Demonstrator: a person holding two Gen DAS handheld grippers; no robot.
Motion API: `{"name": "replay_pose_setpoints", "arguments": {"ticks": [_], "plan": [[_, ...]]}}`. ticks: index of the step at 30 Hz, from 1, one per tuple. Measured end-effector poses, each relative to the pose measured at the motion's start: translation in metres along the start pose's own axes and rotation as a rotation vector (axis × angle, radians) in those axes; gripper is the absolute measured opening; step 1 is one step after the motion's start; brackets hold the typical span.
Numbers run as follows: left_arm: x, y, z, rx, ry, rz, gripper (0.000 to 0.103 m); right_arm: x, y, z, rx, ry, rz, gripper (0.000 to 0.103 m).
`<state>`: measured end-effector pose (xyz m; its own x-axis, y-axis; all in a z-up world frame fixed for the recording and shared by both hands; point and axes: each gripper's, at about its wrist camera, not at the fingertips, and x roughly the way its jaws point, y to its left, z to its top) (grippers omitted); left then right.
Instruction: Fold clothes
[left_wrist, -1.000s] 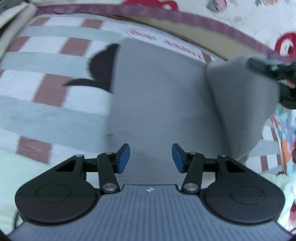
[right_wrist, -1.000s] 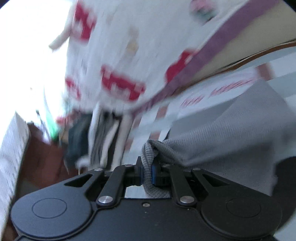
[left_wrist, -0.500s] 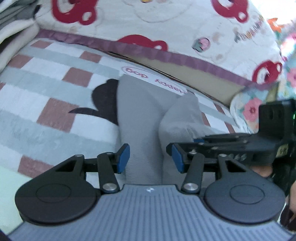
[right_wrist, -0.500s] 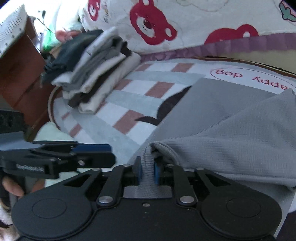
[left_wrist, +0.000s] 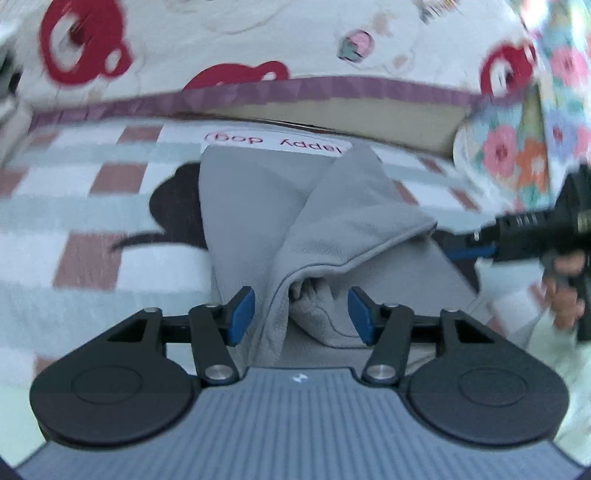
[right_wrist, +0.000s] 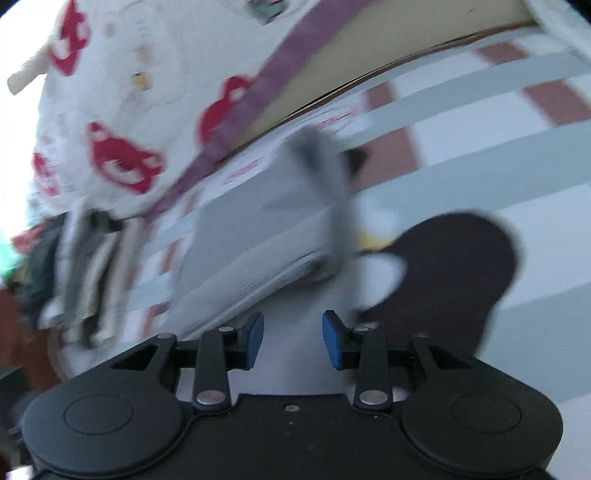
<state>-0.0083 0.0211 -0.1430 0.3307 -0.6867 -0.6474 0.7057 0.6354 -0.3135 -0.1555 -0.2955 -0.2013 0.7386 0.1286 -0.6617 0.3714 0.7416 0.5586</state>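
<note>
Jaws parted, the left gripper (left_wrist: 301, 314) now straddles the raised fold of the soft grey fleece garment (left_wrist: 258, 206) on the checked white, grey and brick-red blanket (left_wrist: 92, 229). In the right view the right gripper (right_wrist: 291, 339) has let go, jaws apart; the blurred garment seems to lie flat ahead.

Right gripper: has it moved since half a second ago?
Yes. The right gripper released the grey garment and backed away rightward, off the striped blanket's middle.
</note>
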Motion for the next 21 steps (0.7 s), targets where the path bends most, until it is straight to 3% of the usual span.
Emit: {"name": "replay_pose_setpoints", "arguments": {"ticks": [4, 9, 12, 16, 18, 21], "plan": [[0.005, -0.001, 0.002, 0.030, 0.006, 0.012, 0.057, 0.007, 0.004, -0.002, -0.184, -0.022, -0.178, 0.042], [0.012, -0.002, 0.006, 0.065, 0.012, 0.025, 0.057, 0.014, 0.024, -0.003, -0.380, -0.065, -0.173, 0.044], [0.024, -0.003, 0.020, 0.074, -0.002, 0.024, 0.057, 0.024, 0.028, 0.007, -0.389, -0.073, -0.153, 0.053], [0.034, -0.006, 0.030, 0.077, -0.010, 0.017, 0.057, 0.036, 0.035, 0.016, -0.444, -0.105, -0.185, 0.052], [0.036, -0.006, 0.028, 0.080, -0.003, 0.016, 0.057, 0.036, 0.042, 0.021, -0.489, -0.124, -0.183, 0.006], [0.033, -0.002, 0.017, 0.081, 0.000, 0.013, 0.057, 0.030, 0.055, 0.034, -0.525, -0.162, -0.156, 0.007]]}}
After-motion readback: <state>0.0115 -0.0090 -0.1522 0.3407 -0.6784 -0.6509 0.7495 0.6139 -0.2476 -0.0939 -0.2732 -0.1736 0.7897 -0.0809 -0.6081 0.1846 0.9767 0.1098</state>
